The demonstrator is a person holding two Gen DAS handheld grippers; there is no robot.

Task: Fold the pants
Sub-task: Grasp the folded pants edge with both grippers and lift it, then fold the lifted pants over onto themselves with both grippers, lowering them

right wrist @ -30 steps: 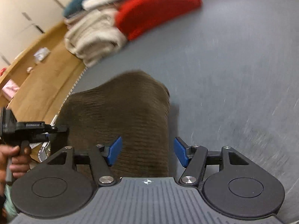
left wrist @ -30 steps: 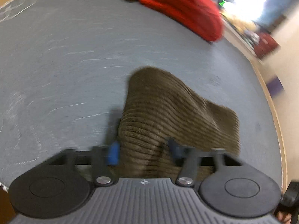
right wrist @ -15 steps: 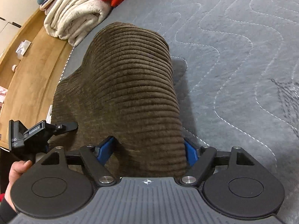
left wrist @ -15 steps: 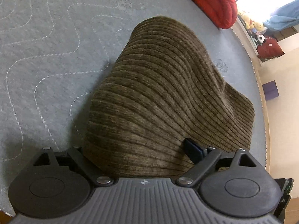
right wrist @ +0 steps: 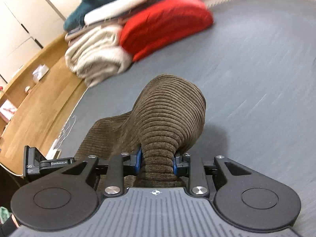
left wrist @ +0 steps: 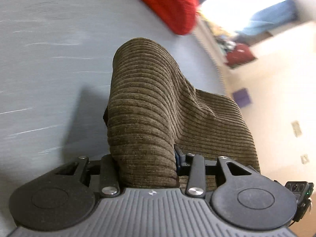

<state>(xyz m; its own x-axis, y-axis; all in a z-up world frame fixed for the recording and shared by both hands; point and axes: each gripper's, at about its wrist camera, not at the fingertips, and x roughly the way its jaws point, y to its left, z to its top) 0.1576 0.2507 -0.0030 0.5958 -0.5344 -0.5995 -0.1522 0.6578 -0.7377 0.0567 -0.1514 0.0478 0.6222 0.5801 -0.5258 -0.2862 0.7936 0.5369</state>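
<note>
Right gripper [right wrist: 157,164]: jaws closing, blue pads pinching a bunched ridge of the brown corduroy pants [right wrist: 169,116]. Cloth fills the gap and necks down between the pads, so the grip looks real.

Left gripper [left wrist: 147,164]: jaws also closing, a thicker fold of the pants [left wrist: 150,108] wedged between them. Only the right-hand pad shows and it's against the cloth; the other is buried under fabric. Reads as a pinch, less tidy than the right.

Pants sit on the grey quilted mat [right wrist: 256,79], humped up in front of both grippers, far end down on the mat. One side drapes toward the mat edge by the wooden surface [right wrist: 39,98]. Red folded item [right wrist: 164,25] and cream stack [right wrist: 96,59] lie at the far edge, well apart from the pants.

Judgement: this is the grab-and-lift for a fold. To do it well:
- let both pinches finish before pulling, left especially
- keep both grippers level with each other so the held edge stays straight
- carry the edge over the part lying on the mat, keep tension even, no twist
- lay it down aligned with the far edge, then release
- both views are motion-blurred; slow down near placement

Risk: the left holds a fat bunch and may drop layers mid-carry.
</note>
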